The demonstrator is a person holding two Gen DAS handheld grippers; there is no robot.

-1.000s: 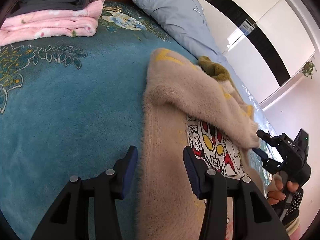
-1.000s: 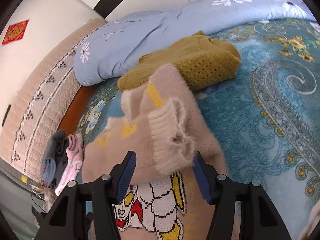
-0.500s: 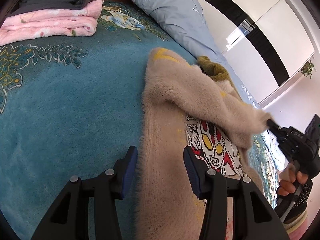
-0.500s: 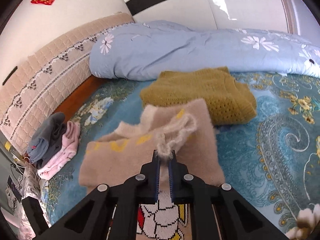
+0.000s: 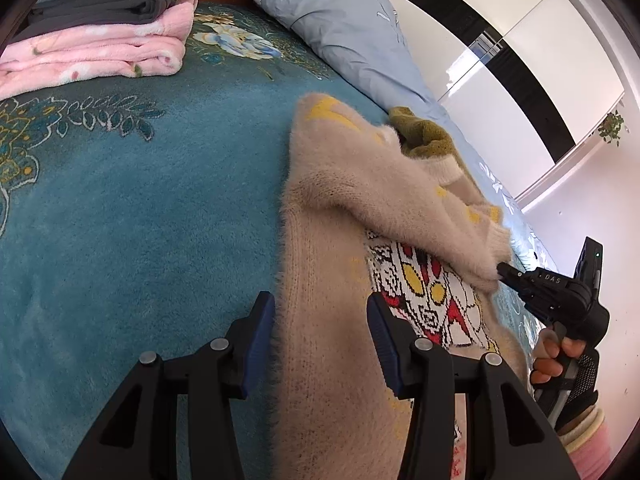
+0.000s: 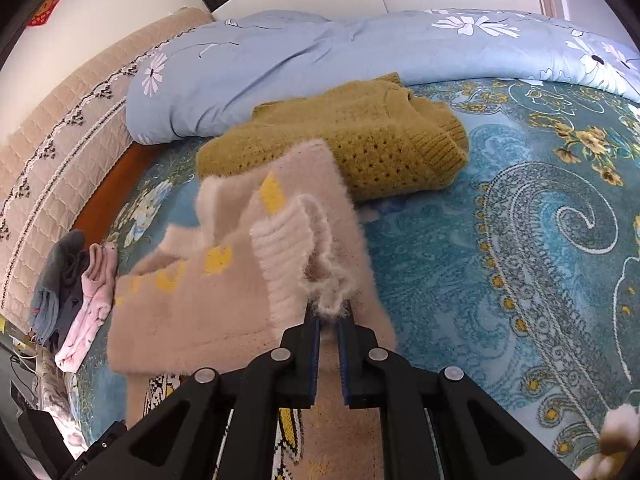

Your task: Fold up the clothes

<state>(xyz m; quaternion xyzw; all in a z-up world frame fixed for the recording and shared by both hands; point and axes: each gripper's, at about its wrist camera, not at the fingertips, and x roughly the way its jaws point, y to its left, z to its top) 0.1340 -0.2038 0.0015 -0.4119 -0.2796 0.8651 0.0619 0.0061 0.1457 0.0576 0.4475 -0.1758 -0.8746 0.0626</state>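
Observation:
A fuzzy beige sweater (image 5: 332,240) with a red, yellow and white cartoon figure lies on the teal bedspread (image 5: 140,208). One sleeve is folded across its chest. My right gripper (image 6: 329,316) is shut on the ribbed sleeve cuff (image 6: 288,256) and holds it low over the sweater; it also shows in the left wrist view (image 5: 500,269) at the right. My left gripper (image 5: 320,312) is open and empty, its fingers astride the sweater's left edge near the hem.
A mustard knit sweater (image 6: 360,136) lies folded behind the beige one. A blue flowered quilt (image 6: 320,52) runs along the far side. Folded pink and grey clothes (image 5: 100,40) are stacked at the far left by the padded headboard (image 6: 60,128).
My right gripper has closed on the sleeve cuff, lifted it, then brought it back down across the sweater's chest. My left gripper has stayed still and open.

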